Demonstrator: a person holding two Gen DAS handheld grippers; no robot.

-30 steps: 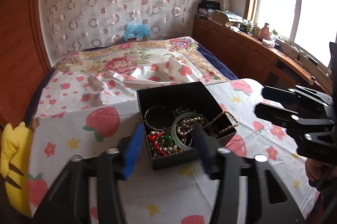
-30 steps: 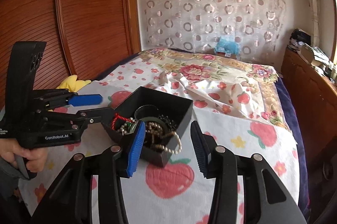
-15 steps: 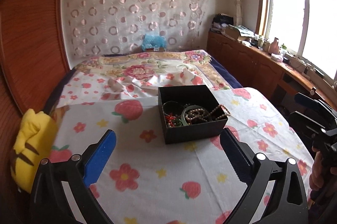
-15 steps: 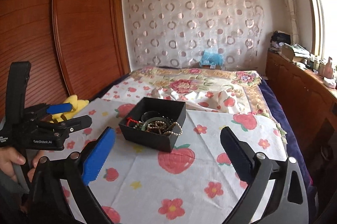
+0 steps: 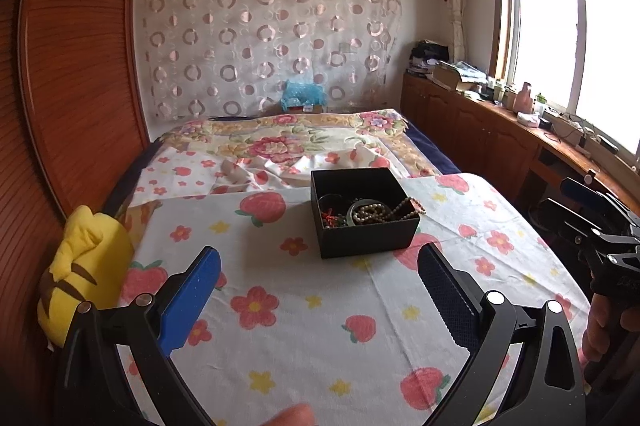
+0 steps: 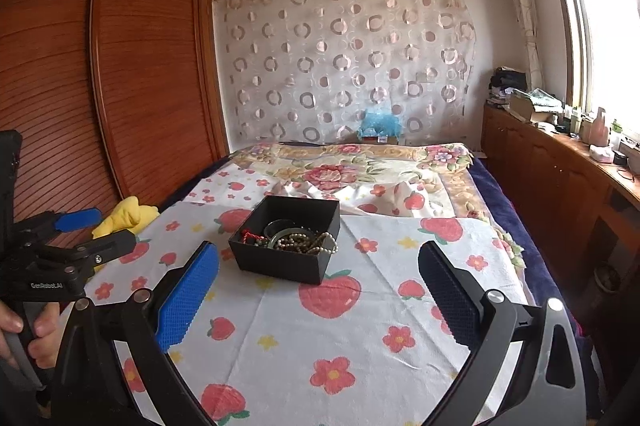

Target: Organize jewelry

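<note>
Pulled well back from the box (image 5: 365, 211) now, left gripper (image 5: 318, 296) and right gripper (image 6: 318, 292) both spread wide and empty, beads (image 6: 306, 241) inside, sorting probably done

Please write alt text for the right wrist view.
A black square cardboard box holding bead necklaces and bangles sits on a strawberry-print white bedsheet. The right hand-held gripper is open and empty in front of it, with the left hand-held gripper at far left.

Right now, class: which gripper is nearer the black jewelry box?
Too close to call. The left gripper and right gripper are both open, drawn back from the black jewelry box on the bed, touching nothing; it sits ahead of each.
</note>
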